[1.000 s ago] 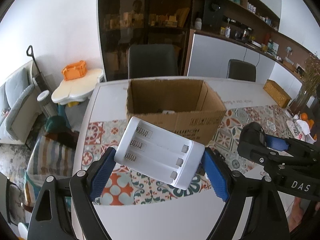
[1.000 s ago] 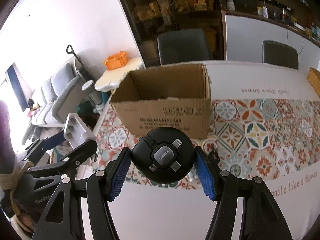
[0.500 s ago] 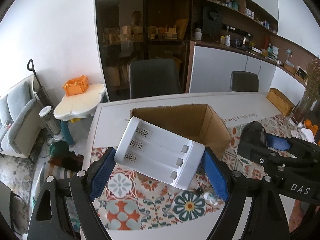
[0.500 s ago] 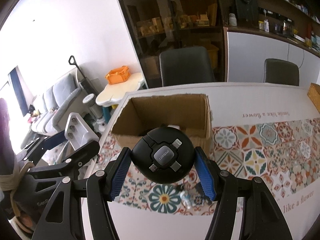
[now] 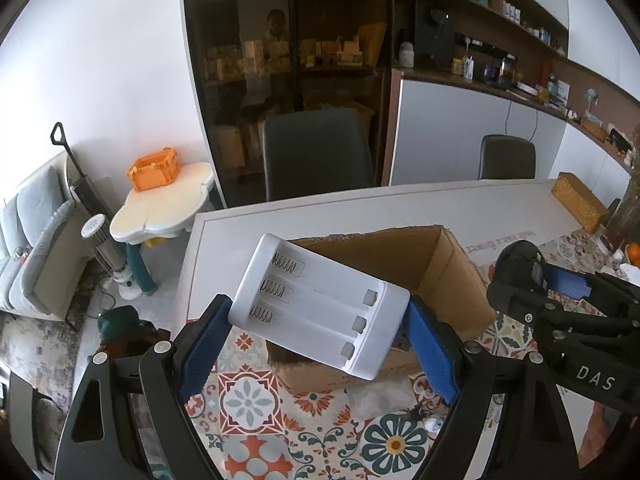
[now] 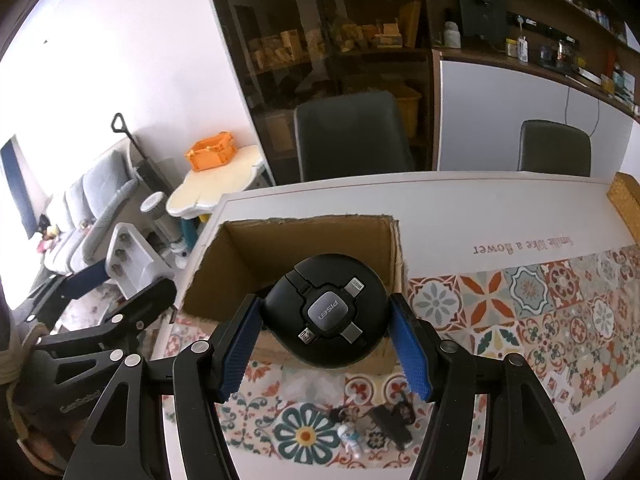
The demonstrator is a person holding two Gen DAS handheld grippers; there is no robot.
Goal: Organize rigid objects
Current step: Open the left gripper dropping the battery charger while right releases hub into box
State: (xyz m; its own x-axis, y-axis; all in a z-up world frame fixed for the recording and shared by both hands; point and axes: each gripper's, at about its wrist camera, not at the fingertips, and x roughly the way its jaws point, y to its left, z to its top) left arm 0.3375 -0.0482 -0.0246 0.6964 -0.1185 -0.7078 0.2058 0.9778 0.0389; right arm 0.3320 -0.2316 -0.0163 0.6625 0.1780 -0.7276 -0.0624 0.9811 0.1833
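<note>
Clamped in the left tool (image 5: 320, 334), the white plastic three-slot battery charger (image 5: 320, 308), like the round black cable reel (image 6: 326, 312) clamped in the right tool (image 6: 326, 334), is now raised above the open brown cardboard box (image 5: 448, 276), so release appears imminent.

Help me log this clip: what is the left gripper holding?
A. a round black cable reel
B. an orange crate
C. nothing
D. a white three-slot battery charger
D: the left gripper is shut on the white battery charger, whose three spring slots are empty, in front of the cardboard box.
</note>
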